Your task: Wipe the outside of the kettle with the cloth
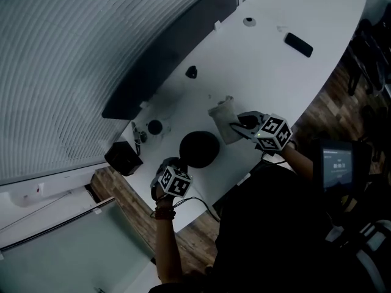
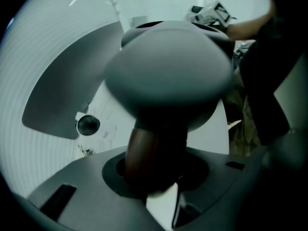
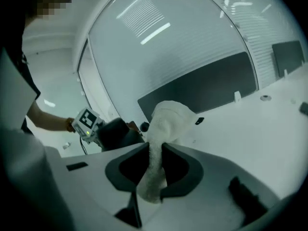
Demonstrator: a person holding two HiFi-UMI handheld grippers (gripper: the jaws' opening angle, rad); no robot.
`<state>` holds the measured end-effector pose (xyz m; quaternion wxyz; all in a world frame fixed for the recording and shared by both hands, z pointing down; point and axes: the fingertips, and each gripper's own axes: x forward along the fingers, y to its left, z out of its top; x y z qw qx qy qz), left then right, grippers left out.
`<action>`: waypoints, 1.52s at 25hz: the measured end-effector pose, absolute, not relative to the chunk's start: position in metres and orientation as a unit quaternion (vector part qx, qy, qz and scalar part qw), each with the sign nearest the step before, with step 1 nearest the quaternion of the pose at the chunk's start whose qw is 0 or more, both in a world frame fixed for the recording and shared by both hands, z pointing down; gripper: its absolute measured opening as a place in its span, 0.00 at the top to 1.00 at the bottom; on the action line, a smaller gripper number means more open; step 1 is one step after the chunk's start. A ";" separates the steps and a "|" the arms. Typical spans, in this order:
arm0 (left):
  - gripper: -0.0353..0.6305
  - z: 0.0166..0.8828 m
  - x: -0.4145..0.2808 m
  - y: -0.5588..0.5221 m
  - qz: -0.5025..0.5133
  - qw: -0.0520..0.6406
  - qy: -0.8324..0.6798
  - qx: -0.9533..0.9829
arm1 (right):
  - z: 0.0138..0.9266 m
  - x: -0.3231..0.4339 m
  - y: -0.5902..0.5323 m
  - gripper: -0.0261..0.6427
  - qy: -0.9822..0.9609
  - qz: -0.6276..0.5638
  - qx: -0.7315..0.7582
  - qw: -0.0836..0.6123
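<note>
Pinching the cloth [image 1: 223, 122] in the right claw [image 1: 244, 126], held nearly level, just beside the kettle [image 1: 198, 149] on the table [image 1: 275, 72]. Squeezing the kettle's handle [image 2: 144, 153] in the left claw [image 1: 173, 163], pointed steeply down.

The kettle [image 2: 168, 76] looks blurred in the left gripper view.
</note>
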<state>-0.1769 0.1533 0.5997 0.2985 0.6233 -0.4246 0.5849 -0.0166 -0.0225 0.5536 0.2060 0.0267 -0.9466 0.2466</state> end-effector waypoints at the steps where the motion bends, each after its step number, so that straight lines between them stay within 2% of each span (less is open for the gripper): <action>1: 0.75 0.600 -0.177 0.155 0.585 0.313 -0.431 0.611 | 0.546 -0.022 -0.016 0.86 -0.943 0.277 0.013 0.183; 3: 0.75 0.602 -0.178 0.160 0.582 0.330 -0.443 0.597 | 0.528 -0.039 0.001 0.86 -0.932 0.331 -0.026 0.143; 5: 0.75 0.603 -0.174 0.163 0.577 0.340 -0.448 0.592 | 0.517 -0.056 0.018 0.86 -0.926 0.347 -0.058 0.133; 9: 0.75 0.602 -0.164 0.169 0.575 0.357 -0.454 0.580 | 0.531 -0.077 0.027 0.86 -0.916 0.363 -0.056 0.162; 17: 0.75 0.592 -0.151 0.168 0.566 0.364 -0.478 0.565 | 0.627 -0.054 0.021 0.86 -0.845 0.478 0.018 0.238; 23: 0.75 0.590 -0.140 0.176 0.557 0.376 -0.485 0.559 | 0.657 -0.044 0.029 0.86 -0.825 0.502 0.019 0.260; 26: 0.75 0.589 -0.135 0.178 0.554 0.381 -0.490 0.554 | 0.665 -0.039 0.026 0.86 -0.833 0.476 0.031 0.279; 28: 0.75 0.589 -0.131 0.179 0.553 0.389 -0.487 0.553 | 0.653 -0.037 0.016 0.86 -0.857 0.445 0.044 0.258; 34: 0.76 0.587 -0.115 0.184 0.560 0.411 -0.457 0.555 | 0.530 -0.036 0.017 0.86 -0.919 0.382 -0.056 0.077; 38: 0.76 0.588 -0.109 0.188 0.560 0.409 -0.447 0.565 | 0.497 -0.031 0.048 0.86 -0.918 0.371 -0.128 0.056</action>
